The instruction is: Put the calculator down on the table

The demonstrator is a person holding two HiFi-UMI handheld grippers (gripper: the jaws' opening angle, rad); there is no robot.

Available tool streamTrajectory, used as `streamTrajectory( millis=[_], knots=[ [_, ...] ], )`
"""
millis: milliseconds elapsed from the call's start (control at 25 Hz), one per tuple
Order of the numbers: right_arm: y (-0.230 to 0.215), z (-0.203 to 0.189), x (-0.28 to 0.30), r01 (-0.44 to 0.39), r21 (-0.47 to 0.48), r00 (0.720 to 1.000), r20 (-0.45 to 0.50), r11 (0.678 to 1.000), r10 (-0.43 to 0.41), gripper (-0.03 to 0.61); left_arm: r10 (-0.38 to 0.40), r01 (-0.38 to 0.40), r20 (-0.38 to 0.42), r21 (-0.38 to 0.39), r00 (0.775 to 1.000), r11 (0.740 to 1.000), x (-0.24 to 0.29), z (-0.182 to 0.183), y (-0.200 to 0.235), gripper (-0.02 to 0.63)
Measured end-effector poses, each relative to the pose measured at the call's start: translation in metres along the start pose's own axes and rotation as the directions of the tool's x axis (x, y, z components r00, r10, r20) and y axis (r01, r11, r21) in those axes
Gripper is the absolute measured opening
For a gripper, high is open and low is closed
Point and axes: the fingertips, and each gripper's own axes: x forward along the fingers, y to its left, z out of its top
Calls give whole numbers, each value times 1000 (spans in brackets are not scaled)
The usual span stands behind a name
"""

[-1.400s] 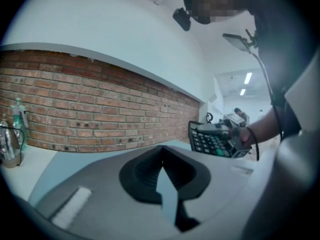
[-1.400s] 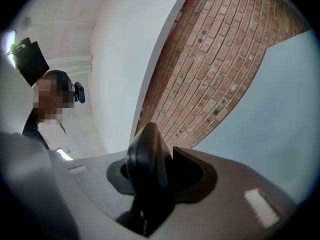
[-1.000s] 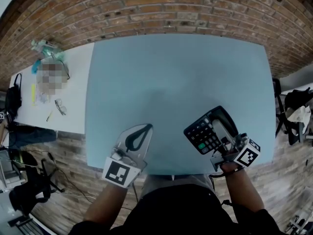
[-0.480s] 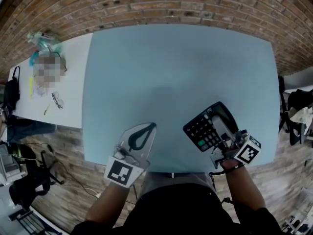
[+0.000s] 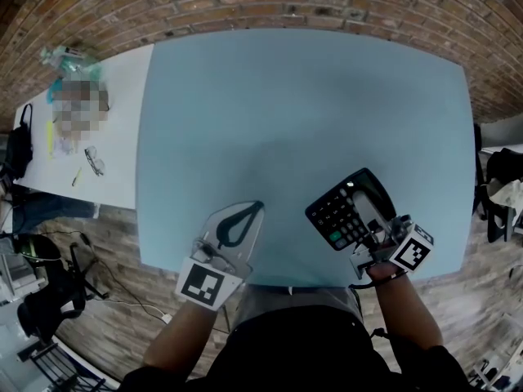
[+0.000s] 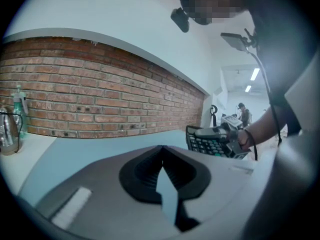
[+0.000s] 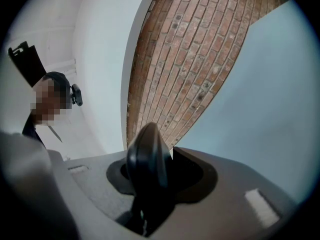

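Note:
A black calculator (image 5: pixel 345 215) with grey keys and one green key is clamped in my right gripper (image 5: pixel 369 211), over the near right part of the light blue table (image 5: pixel 302 113). It is tilted, with its keys facing left. I cannot tell whether it touches the tabletop. In the right gripper view its rounded black edge (image 7: pixel 146 159) fills the space between the jaws. My left gripper (image 5: pixel 253 207) hovers over the table's near edge, shut with nothing in it. The left gripper view shows the left gripper (image 6: pixel 161 148) with its tips together, and the calculator (image 6: pixel 210 141) off to the right.
A brick wall (image 5: pixel 270 6) runs behind the table. A white side table (image 5: pixel 114 137) at the left carries bottles, glasses and a pen. A chair (image 5: pixel 498 194) stands at the right. The floor is wooden.
Both grippers have sunk slightly toward the tabletop, the right one still gripping the calculator. The head camera has shifted a little.

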Motion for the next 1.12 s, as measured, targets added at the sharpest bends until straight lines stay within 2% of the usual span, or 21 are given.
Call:
streamTrajectory(
  millis=[360, 1120],
  knots=[
    [-19, -3, 3, 26, 14, 1000, -11, 1000, -26, 132, -39, 39, -6, -10, 999, 999, 19, 1, -6, 3],
    [-57, -7, 9, 78, 2, 996, -41, 997, -78, 132, -36, 34, -30, -58, 999, 998, 34, -7, -5, 3]
  ],
)
